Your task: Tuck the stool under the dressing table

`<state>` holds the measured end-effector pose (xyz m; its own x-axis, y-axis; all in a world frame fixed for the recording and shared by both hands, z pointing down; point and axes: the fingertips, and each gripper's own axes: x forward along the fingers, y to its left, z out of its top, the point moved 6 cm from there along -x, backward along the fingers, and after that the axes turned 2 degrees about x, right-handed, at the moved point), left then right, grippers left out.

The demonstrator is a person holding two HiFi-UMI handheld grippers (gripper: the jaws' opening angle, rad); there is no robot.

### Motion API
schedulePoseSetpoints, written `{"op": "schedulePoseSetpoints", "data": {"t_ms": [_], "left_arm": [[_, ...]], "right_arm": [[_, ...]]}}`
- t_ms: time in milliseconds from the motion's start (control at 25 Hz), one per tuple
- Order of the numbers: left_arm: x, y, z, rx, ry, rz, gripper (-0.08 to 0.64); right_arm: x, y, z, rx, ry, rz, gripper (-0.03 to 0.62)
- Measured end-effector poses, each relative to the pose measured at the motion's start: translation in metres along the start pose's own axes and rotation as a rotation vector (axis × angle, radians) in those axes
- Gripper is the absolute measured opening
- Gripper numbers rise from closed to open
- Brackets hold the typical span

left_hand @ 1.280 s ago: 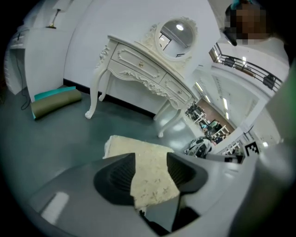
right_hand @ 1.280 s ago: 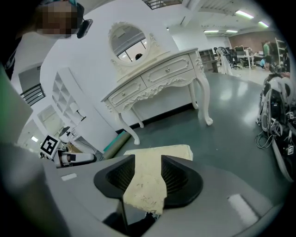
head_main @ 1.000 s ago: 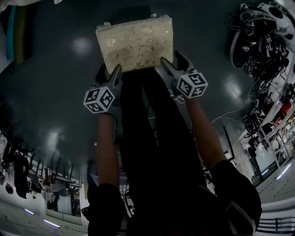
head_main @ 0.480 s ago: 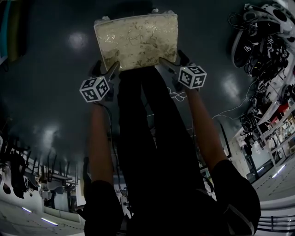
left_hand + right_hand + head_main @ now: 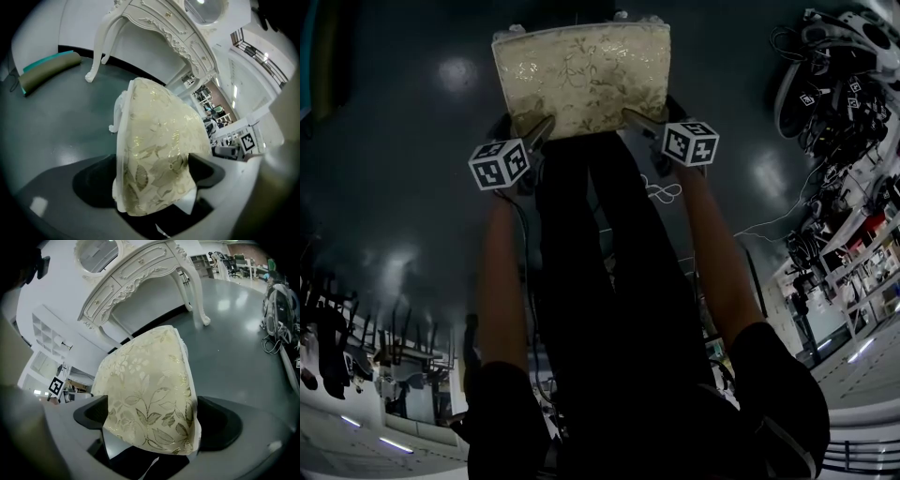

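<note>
You're in a big open lab or workshop hall, not a home. The glossy dark grey floor [image 5: 412,141] mirrors ceiling lights, and black cables and gear [image 5: 844,103] are heaped along one side. Black office chairs [image 5: 234,261] stand far off, and the ornate white carved dressing table [image 5: 140,273] sits against a bare white wall [image 5: 79,23].

Head view: dim and underexposed. The dark floor [image 5: 394,187] carries soft white blotches of lamp glare. The stool [image 5: 581,75] cushion is the one bright patch, its gold thread catching the light. The person's dark clothing [image 5: 609,309] reads near black, with no detail. Heavy fisheye bends the edges, and clutter at the rim is smeared.

Both gripper views: brighter, with even, diffuse light and faint shadows. The white dressing table [image 5: 140,266] is close to blown out. There is a floor sheen at the upper right of the right gripper view. The near foreground is soft and out of focus. A black vignette rings each frame.
</note>
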<state>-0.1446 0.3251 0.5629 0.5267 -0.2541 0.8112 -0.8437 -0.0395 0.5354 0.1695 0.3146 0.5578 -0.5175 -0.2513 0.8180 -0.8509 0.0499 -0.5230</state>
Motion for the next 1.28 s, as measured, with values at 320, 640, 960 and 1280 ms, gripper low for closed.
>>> {"op": "schedulePoseSetpoints", "data": {"t_ms": [320,640,960,1280], "left_arm": [[0.008,0.003,0.0,-0.021,0.009,-0.025,0.5],[0.019,0.007,0.006,0.021,0.057,-0.109,0.505],[0.016,0.005,0.007,0.031,0.056,-0.101,0.5],[0.014,0.004,0.004,0.021,0.036,-0.099,0.485]], "right_arm": [[0.018,-0.011,-0.004,-0.021,0.075,-0.002,0.589],[0.035,-0.017,-0.005,0.021,0.14,0.114,0.597],[0.03,-0.017,-0.003,0.004,0.137,0.12,0.586],[0.028,-0.018,-0.002,-0.016,0.144,0.132,0.567]]}}
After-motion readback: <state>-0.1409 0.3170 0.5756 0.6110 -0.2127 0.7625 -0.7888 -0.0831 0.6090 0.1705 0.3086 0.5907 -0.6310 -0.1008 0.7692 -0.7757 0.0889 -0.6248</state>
